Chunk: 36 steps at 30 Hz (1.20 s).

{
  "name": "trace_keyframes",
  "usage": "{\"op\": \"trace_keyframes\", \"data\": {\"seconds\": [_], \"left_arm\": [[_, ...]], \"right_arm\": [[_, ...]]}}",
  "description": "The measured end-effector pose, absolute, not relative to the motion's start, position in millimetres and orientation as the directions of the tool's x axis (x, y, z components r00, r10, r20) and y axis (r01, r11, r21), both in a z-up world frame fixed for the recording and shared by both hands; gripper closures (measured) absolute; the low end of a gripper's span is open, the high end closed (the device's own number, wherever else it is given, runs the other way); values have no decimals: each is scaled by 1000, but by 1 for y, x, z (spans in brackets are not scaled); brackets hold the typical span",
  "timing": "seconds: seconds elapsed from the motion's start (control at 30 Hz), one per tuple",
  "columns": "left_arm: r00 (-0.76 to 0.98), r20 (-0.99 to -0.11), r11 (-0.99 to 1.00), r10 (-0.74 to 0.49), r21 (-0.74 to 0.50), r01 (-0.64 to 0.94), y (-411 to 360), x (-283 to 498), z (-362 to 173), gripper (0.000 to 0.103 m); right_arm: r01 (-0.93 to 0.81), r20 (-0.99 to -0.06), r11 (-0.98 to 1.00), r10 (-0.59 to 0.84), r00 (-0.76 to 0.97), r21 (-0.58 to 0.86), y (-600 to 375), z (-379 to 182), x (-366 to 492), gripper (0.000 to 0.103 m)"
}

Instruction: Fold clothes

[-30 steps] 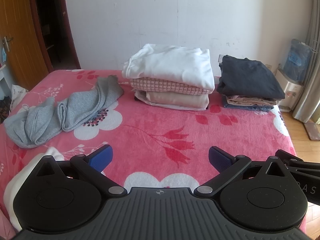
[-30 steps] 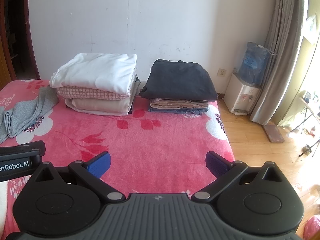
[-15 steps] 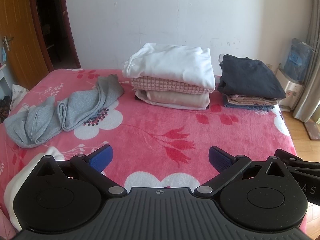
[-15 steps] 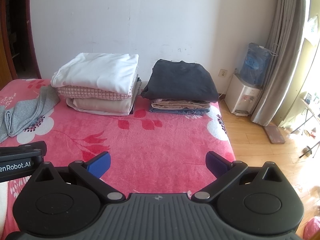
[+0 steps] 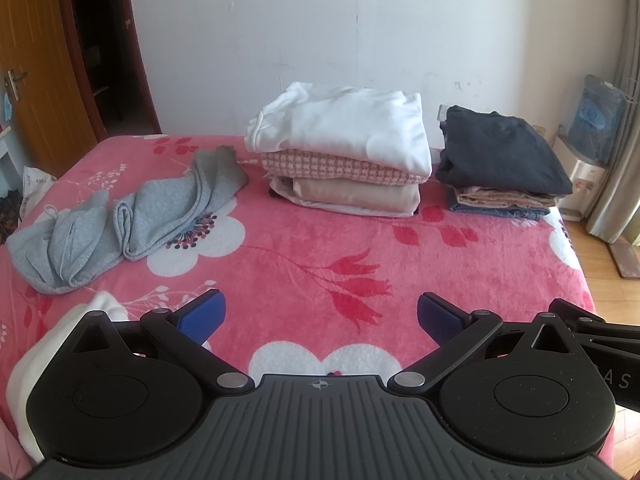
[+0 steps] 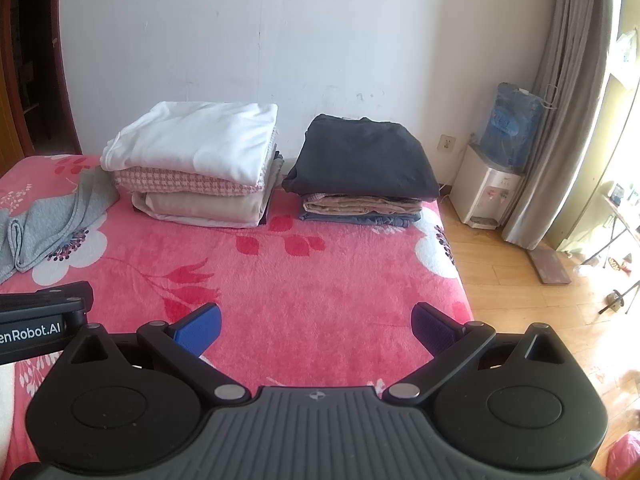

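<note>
Nothing has moved in the last second: both grippers idle, nothing held.
Left gripper (image 5: 319, 318) and right gripper (image 6: 315, 325) gape wide over the bed (image 5: 460, 276); the unfolded grey garment (image 5: 128, 220) lies far left, two stacks (image 5: 344, 136) behind.

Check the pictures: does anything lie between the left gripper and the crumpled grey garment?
Nothing visible does. Only bare pink blanket separates the open left gripper from the grey garment.
</note>
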<state>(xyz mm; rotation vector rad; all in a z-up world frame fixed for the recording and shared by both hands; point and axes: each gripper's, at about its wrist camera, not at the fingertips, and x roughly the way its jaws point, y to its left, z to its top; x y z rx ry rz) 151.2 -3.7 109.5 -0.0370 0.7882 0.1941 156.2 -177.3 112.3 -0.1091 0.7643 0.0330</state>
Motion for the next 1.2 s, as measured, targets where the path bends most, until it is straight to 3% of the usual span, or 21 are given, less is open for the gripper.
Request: {"op": "trace_keyframes", "data": {"seconds": [1.2], "left_arm": [[685,-711,982,158,37,-187,-3,152,108,0]], "right_arm": [[-71,-697,994,-10,717,-86,-176,109,156,0]]}}
